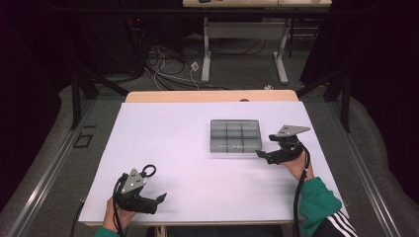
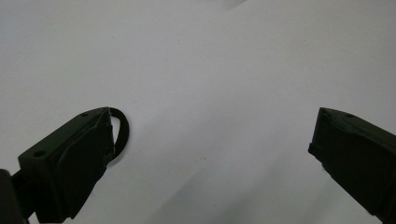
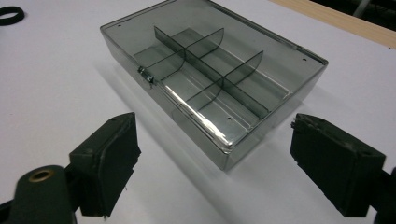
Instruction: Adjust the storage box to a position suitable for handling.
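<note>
- White sheeting is seen spread over the surface [image 1: 163, 143], with a strip of bare wood left showing along the far edge.
- Smoked, see-through plastic makes up the compartment box [image 1: 235, 135], which is placed right of the middle of the surface; it is split by dividers into six compartments, a small metal latch is seen on its near wall in the right gripper view, and its lid is shut.
- The right tongs [image 1: 262, 154] are held low at the box's near right corner, just beside it and apart from it; in the right gripper view the jaws are spread wide, the corner of the box [image 3: 219, 88] is seen ahead of them, and nothing is clasped.
- The left tongs [image 1: 160, 198] are kept at the near left of the surface, well apart from the box, released and empty.
- A small black ring [image 1: 148, 171] is found just beyond the left tongs; in the left gripper view it is partly hidden behind one jaw.
</note>
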A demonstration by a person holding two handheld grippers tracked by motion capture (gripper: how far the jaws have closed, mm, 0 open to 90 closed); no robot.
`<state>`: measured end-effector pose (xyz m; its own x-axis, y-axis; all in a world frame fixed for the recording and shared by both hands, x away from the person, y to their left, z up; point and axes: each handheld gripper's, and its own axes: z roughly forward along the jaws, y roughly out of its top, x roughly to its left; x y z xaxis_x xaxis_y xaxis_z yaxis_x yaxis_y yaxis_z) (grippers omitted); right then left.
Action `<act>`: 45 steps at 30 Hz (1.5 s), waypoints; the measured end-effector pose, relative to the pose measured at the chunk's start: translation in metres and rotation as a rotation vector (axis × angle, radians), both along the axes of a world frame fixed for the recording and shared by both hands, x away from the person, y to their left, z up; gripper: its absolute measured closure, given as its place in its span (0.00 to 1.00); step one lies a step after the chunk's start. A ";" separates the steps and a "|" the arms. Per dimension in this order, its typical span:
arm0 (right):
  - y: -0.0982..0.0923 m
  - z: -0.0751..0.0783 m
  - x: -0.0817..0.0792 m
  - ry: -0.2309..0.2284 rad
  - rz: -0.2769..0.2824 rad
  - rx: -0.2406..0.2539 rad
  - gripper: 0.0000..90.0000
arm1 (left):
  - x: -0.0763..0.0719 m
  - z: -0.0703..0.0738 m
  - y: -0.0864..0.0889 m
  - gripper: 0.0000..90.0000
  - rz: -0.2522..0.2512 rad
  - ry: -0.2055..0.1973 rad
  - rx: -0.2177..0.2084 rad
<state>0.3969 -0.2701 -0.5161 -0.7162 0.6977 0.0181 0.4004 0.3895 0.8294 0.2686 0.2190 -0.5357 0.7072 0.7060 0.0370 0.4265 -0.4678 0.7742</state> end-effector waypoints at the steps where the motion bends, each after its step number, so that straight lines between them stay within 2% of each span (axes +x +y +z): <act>1: 0.000 0.001 0.002 0.008 -0.008 0.000 0.20 | 0.000 0.000 0.000 0.00 -0.001 0.000 -0.001; 2: -0.001 0.003 0.004 0.018 -0.020 0.011 0.27 | 0.000 0.000 0.000 0.00 -0.002 0.001 -0.002; 4: -0.001 0.004 0.005 0.013 -0.032 0.014 0.30 | 0.000 -0.001 -0.001 0.00 -0.002 -0.005 -0.002; 10: -0.005 0.006 0.012 0.012 -0.082 0.020 0.54 | 0.001 -0.001 -0.001 0.00 -0.004 -0.003 -0.001; 11: -0.006 0.006 0.013 0.009 -0.086 0.023 0.62 | 0.001 -0.001 0.000 0.00 -0.005 -0.001 0.000; 15: -0.006 0.005 0.018 0.008 -0.109 0.004 0.77 | 0.001 -0.001 0.000 0.00 -0.007 0.002 0.000; 16: -0.007 0.003 0.021 0.012 -0.131 -0.004 0.85 | 0.001 -0.001 0.000 0.00 -0.007 0.002 -0.001; 18: -0.007 0.002 0.022 0.014 -0.146 -0.011 0.87 | 0.001 -0.001 -0.001 0.00 -0.009 0.001 -0.005; 19: -0.008 0.000 0.026 0.014 -0.168 -0.009 0.93 | 0.001 -0.001 -0.001 0.00 -0.010 0.002 -0.006; 20: -0.008 0.000 0.026 0.014 -0.168 -0.009 0.93 | 0.001 -0.001 -0.001 0.00 -0.010 0.002 -0.006; 23: -0.010 -0.003 0.034 0.031 -0.219 0.009 1.00 | 0.002 -0.001 -0.001 0.00 -0.008 0.004 -0.004; 27: -0.009 -0.005 0.039 0.040 -0.240 -0.004 1.00 | 0.002 -0.001 0.000 0.00 -0.006 0.010 -0.004; 29: -0.007 -0.008 0.042 0.051 -0.243 -0.015 1.00 | 0.002 0.000 0.000 0.00 -0.006 0.009 -0.001; 30: -0.006 -0.010 0.045 0.055 -0.240 -0.039 1.00 | 0.002 0.000 0.000 0.00 -0.006 0.009 0.001; 34: -0.003 -0.014 0.050 0.072 -0.253 -0.057 1.00 | 0.002 0.000 0.000 0.00 -0.004 0.004 -0.001; 39: -0.001 -0.016 0.054 0.088 -0.277 -0.064 1.00 | 0.002 0.000 0.000 0.00 -0.004 0.009 -0.001; 45: 0.003 -0.019 0.057 0.092 -0.279 -0.083 1.00 | 0.003 -0.001 -0.001 0.00 0.002 0.001 -0.005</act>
